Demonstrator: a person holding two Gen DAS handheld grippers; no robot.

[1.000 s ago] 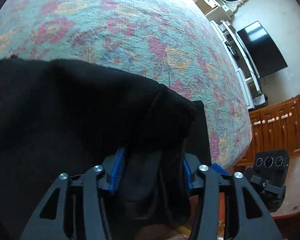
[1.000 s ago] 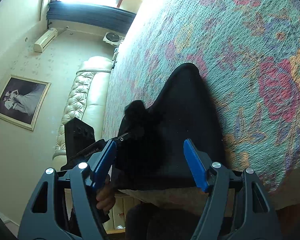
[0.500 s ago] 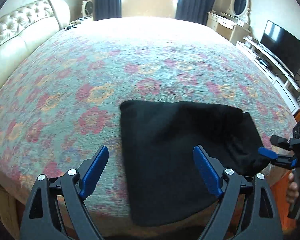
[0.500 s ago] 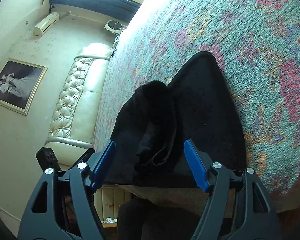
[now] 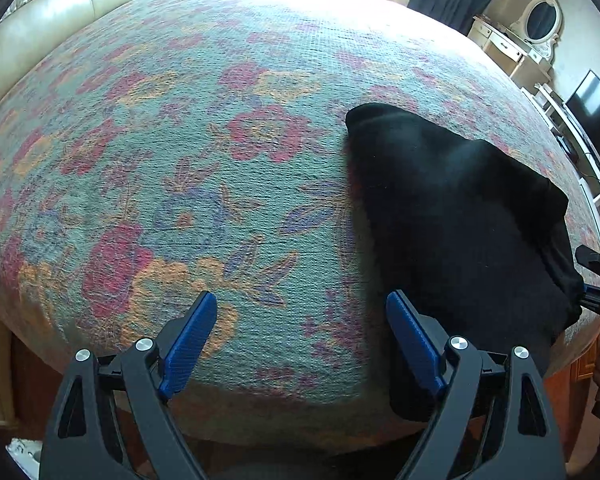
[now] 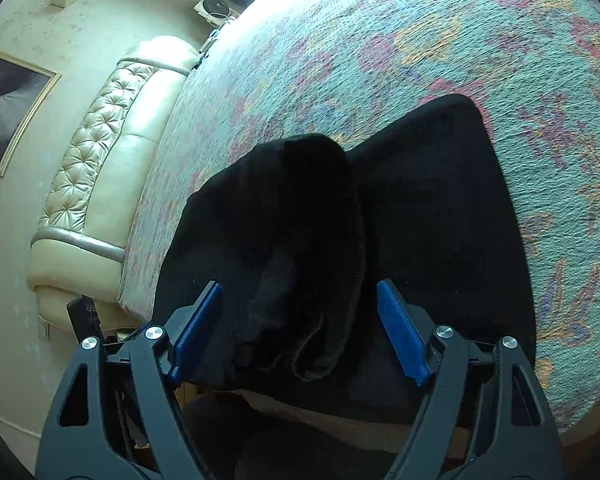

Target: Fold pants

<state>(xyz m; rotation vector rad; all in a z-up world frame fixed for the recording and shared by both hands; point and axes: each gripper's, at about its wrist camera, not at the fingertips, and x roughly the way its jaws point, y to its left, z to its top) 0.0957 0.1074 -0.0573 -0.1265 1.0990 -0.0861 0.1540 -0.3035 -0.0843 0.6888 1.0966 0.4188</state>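
Observation:
The black pants [image 5: 456,216] lie folded on the floral bedspread [image 5: 220,160] near the bed's front edge. My left gripper [image 5: 302,336] is open and empty, over bare bedspread just left of the pants. My right gripper [image 6: 300,328] is open, its blue pads either side of a raised fold of the pants [image 6: 312,240] without closing on it. The right gripper's tip [image 5: 598,292] shows at the pants' right end in the left wrist view.
A cream tufted headboard [image 6: 100,152] runs along the bed's far left side. A dresser with oval mirror [image 5: 536,24] and a TV [image 5: 596,108] stand at the right wall. A framed picture [image 6: 8,104] hangs on the wall.
My left gripper let go of the pants, opened and swung away to the left over bare bedspread. The released fold dropped onto the pants. My right gripper stayed open and edged closer.

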